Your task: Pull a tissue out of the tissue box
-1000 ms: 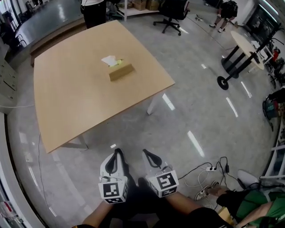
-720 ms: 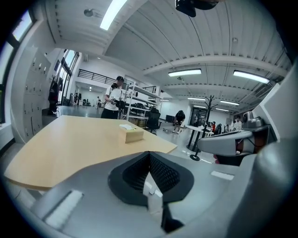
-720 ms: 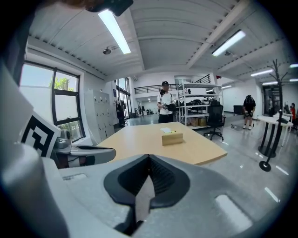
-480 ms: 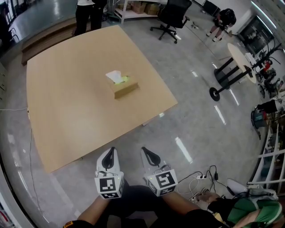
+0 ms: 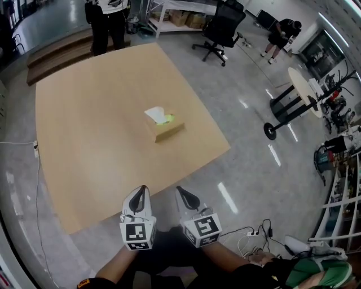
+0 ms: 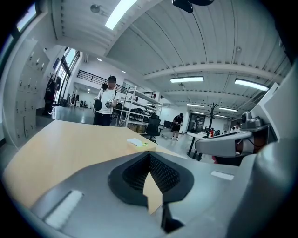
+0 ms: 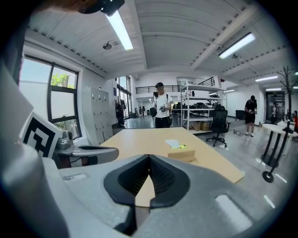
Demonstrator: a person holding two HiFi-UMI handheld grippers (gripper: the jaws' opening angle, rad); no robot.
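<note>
Head view: You stand at the near edge of a big light wooden table [image 5: 84,113]. Both of your tongs poke out in front of you, side by side, over the grey floor.
Left tongs: Your left gripper [image 5: 141,193] is closed. The left gripper view shows its black jaws pressed together at the tip, with nothing between them.
Right tongs: Your right gripper [image 5: 183,195] is closed too. The right gripper view shows its jaws meeting, and it holds nothing.
Box: The small tan cardboard tissue box [image 5: 167,131] sits near the middle of the table, well apart from both grippers.
Tissue: A white tissue [image 5: 155,114] sticks up out of the top of the box. There is a little yellow-green patch beside it.
Aim: In the right gripper view the box is ahead and a bit to the right of the closed jaws. In the left gripper view it is far off, just above the jaw tip.
Far side: A person in a white top and dark trousers [image 5: 107,17] stands at the far edge of the table. A black office chair on wheels [image 5: 223,25] is off to the right of them.
Right side: A round pale table on a black stand [image 5: 299,79] is well apart from yours. Thin cables [image 5: 256,231] lie on the floor near your right arm.
</note>
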